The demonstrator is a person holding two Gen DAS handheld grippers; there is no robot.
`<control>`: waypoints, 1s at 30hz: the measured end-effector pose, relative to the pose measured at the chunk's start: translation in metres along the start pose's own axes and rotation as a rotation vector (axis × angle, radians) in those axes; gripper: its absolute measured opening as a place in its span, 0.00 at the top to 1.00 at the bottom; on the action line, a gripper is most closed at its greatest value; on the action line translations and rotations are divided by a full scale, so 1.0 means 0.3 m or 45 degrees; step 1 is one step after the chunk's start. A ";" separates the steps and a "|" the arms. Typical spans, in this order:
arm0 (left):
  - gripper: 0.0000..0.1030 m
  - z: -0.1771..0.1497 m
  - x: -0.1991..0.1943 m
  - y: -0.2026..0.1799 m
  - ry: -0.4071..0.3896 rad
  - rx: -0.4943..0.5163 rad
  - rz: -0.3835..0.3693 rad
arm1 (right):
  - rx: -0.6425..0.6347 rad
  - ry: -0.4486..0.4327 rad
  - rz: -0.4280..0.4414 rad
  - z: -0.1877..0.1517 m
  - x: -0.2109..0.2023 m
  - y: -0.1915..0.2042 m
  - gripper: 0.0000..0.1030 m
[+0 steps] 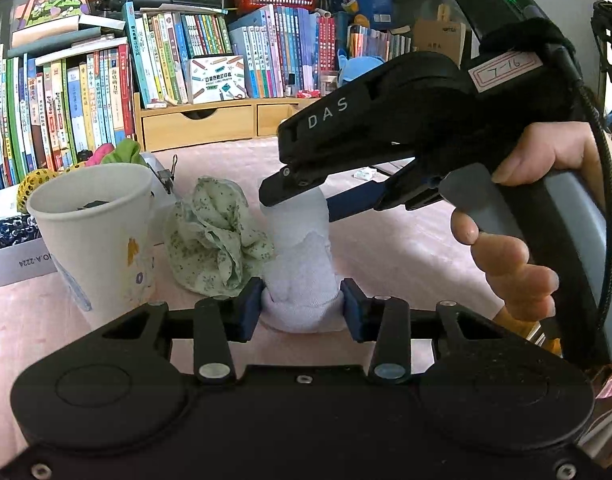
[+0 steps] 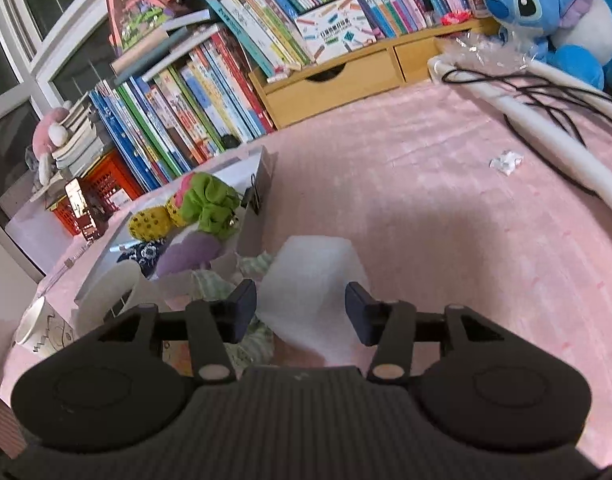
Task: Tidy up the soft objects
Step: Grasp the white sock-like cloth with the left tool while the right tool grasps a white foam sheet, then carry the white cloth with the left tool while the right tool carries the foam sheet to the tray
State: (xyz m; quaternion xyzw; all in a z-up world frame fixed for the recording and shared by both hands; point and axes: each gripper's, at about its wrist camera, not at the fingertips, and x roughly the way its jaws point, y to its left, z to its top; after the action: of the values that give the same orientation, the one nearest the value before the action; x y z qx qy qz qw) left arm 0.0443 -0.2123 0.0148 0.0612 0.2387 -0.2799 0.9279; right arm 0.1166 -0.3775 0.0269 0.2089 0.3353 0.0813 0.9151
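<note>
White sock (image 1: 301, 280) is being pinched by the left tool (image 1: 301, 308) beside the paper cup (image 1: 93, 236), while the right tool (image 2: 301, 312) is standing spread around its top, risking a topple.

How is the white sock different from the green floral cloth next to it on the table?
The white sock is plain; the green floral cloth is pale green with small dark specks. The sock is stretched up between two grippers, its lower end pinched by the left gripper and its top between the right gripper's fingers; the cloth lies loose and crumpled, with nothing holding it. Both are soft fabric on the pink table.
</note>
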 end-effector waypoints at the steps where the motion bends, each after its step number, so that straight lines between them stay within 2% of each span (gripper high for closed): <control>1: 0.61 -0.001 -0.001 -0.001 0.001 -0.001 -0.001 | 0.002 0.002 -0.002 -0.001 0.002 -0.001 0.36; 5: 0.61 -0.001 -0.002 0.000 0.000 -0.005 -0.001 | 0.046 0.009 0.021 -0.004 0.015 -0.018 0.36; 6: 0.61 -0.001 -0.002 0.000 0.000 -0.006 -0.001 | 0.058 0.009 0.031 -0.006 0.015 -0.022 0.43; 7: 0.61 -0.001 -0.002 0.000 -0.001 -0.007 -0.001 | 0.067 0.008 0.040 -0.009 0.013 -0.023 0.45; 14: 0.62 0.006 -0.011 0.002 -0.012 -0.007 -0.009 | 0.106 0.000 0.040 -0.011 -0.012 -0.015 0.51; 23: 0.62 0.054 -0.087 0.015 -0.085 -0.022 -0.035 | 0.063 -0.089 0.066 0.028 -0.105 0.033 0.53; 30: 0.62 0.130 -0.189 0.056 -0.120 -0.012 -0.068 | 0.040 -0.147 0.075 0.066 -0.161 0.069 0.54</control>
State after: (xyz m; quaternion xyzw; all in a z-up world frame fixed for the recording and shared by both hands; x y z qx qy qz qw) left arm 0.0282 -0.1801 0.0758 0.0372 0.1975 -0.3062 0.9305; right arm 0.0926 -0.3793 0.0774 0.2373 0.2768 0.0908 0.9267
